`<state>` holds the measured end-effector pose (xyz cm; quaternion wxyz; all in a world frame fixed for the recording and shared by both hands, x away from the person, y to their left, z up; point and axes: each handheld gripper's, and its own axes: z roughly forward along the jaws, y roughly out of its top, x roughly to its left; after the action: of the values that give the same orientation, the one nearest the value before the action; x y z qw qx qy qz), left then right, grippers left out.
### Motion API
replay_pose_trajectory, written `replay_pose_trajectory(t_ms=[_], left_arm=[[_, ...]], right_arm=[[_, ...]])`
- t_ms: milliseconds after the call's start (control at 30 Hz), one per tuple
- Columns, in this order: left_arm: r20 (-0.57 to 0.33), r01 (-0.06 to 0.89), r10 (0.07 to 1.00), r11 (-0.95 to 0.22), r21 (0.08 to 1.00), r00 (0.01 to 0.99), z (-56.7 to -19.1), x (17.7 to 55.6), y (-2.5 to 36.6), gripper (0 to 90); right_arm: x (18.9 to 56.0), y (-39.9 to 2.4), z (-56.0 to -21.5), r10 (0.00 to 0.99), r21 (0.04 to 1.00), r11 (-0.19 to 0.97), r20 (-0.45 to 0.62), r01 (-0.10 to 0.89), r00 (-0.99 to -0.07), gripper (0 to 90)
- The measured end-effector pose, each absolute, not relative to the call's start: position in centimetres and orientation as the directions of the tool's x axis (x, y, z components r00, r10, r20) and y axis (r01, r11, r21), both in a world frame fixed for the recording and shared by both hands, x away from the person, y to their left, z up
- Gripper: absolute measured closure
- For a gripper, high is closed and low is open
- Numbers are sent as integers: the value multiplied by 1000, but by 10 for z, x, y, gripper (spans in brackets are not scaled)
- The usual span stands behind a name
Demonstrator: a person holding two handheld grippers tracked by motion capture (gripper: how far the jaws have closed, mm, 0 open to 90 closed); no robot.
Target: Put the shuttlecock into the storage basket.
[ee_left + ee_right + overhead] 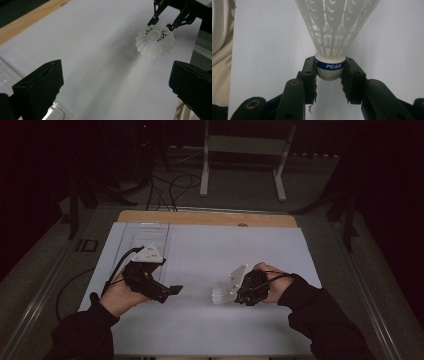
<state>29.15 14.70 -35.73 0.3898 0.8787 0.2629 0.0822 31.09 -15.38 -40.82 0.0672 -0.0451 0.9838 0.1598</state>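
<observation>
A white plastic shuttlecock (222, 293) with a blue band reading PEAK (330, 65) is held by its cork base, my right gripper (235, 292) shut on it. Its skirt points left toward my other hand. In the left gripper view the shuttlecock (155, 41) hangs at upper right, skirt facing the camera, well beyond the jaws. My left gripper (176, 290) is open, its jaws wide apart with nothing between them, held above the white sheet (200, 255) a short way left of the shuttlecock.
A clear plastic tray (145, 236) lies at the sheet's back left. The wooden table edge (205, 218) runs along the far side. Cables and a white stand (242, 160) are on the floor beyond. Dark surroundings flank the table.
</observation>
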Motion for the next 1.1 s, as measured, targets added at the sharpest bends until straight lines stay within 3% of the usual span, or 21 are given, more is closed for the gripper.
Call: replay_pose_trajectory(t_ms=[667, 767, 833, 1100], left_arm=[[-121, 413, 446, -647, 641, 887, -371, 313, 111, 17], [-136, 397, 408, -667, 631, 903, -375, 314, 103, 54], [-153, 378, 368, -681, 627, 917, -378, 314, 97, 130], [-205, 391, 336, -712, 583, 919, -393, 321, 80, 264]], right_arm=[[305, -137, -406, -111, 309, 939, -144, -151, -983, 660], [304, -135, -405, -117, 316, 935, -142, -157, -983, 660], [303, -133, -405, -118, 316, 935, -146, -159, -982, 660], [302, -132, -405, -130, 313, 934, -146, -171, -981, 660]])
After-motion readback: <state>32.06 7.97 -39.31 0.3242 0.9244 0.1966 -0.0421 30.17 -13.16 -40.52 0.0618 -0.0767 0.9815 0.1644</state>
